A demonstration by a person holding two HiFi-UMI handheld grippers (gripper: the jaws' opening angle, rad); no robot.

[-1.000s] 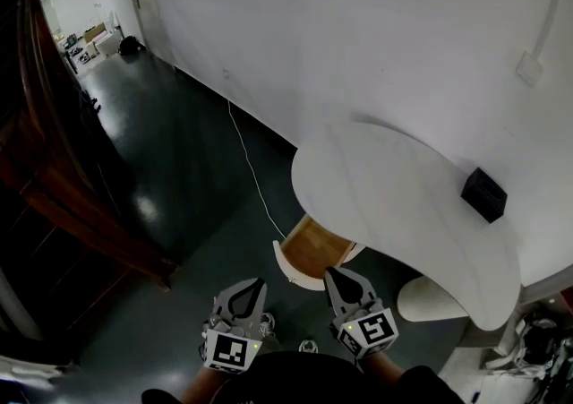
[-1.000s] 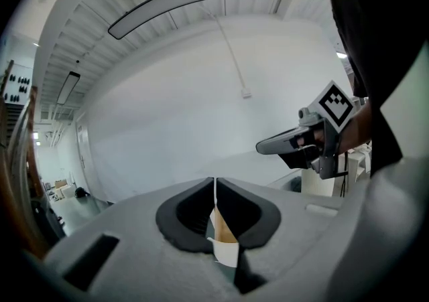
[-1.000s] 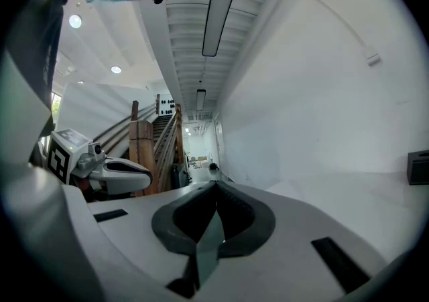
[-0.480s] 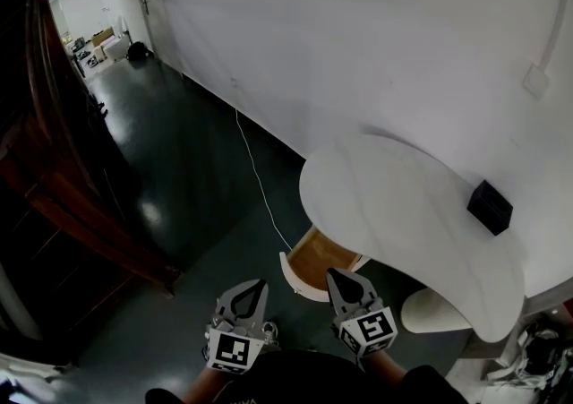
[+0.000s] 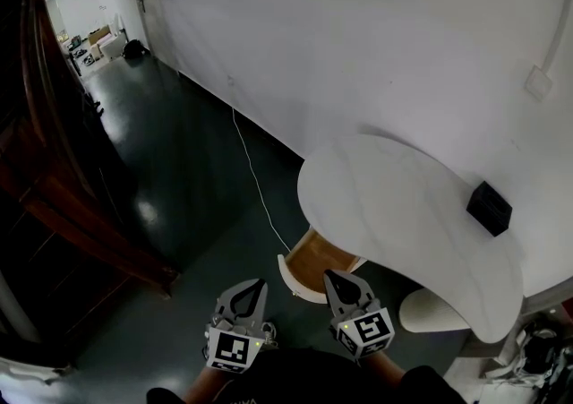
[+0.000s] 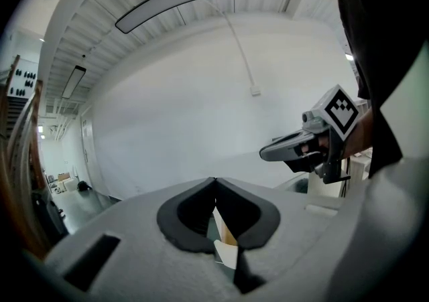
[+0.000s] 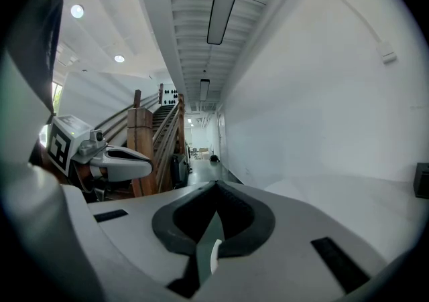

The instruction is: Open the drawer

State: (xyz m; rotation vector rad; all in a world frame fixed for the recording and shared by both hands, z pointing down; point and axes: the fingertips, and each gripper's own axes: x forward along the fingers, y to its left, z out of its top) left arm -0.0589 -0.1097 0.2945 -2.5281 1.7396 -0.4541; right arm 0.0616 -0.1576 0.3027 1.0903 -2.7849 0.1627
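In the head view, the wooden drawer (image 5: 309, 259) is sitting pulled out under the white table (image 5: 403, 205), just ahead of the left gripper (image 5: 259, 287) and the right gripper (image 5: 332, 279). In the left gripper view, its jaws are pressing together, empty. In the right gripper view, its jaws are likewise meeting on nothing.

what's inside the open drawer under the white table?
Only bare wooden floor shows in the pulled-out part of the drawer; no items visible. Its back part runs under the white tabletop, so that is hidden.
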